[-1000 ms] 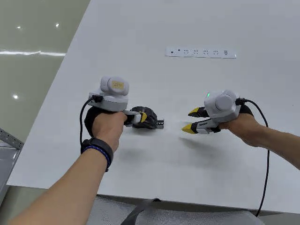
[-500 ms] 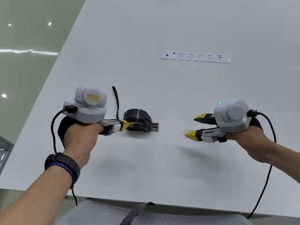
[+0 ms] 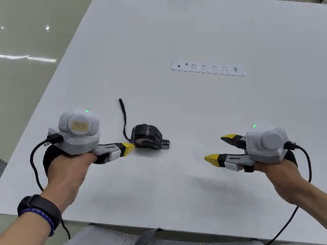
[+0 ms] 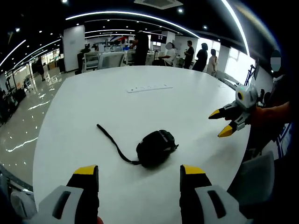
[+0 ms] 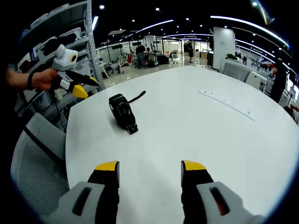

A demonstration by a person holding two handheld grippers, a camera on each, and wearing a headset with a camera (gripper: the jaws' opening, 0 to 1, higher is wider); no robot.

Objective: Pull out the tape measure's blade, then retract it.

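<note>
The black tape measure lies on the white table, its blade in and its black wrist strap trailing behind it. My left gripper is open just left of it, a small gap away. In the left gripper view the tape measure lies ahead of the open left gripper, a little right of centre. My right gripper is open to the right, well clear of it. In the right gripper view the tape measure lies far ahead of the open right gripper, with the hook end facing it.
A white power strip lies flat farther back on the table. The table's left edge drops off to a shiny floor. A grey mesh chair stands at the near edge. People stand in the far background.
My left gripper let go of the tape measure and drew back to the left, leaving it on the table. The right gripper stayed open and moved little.
</note>
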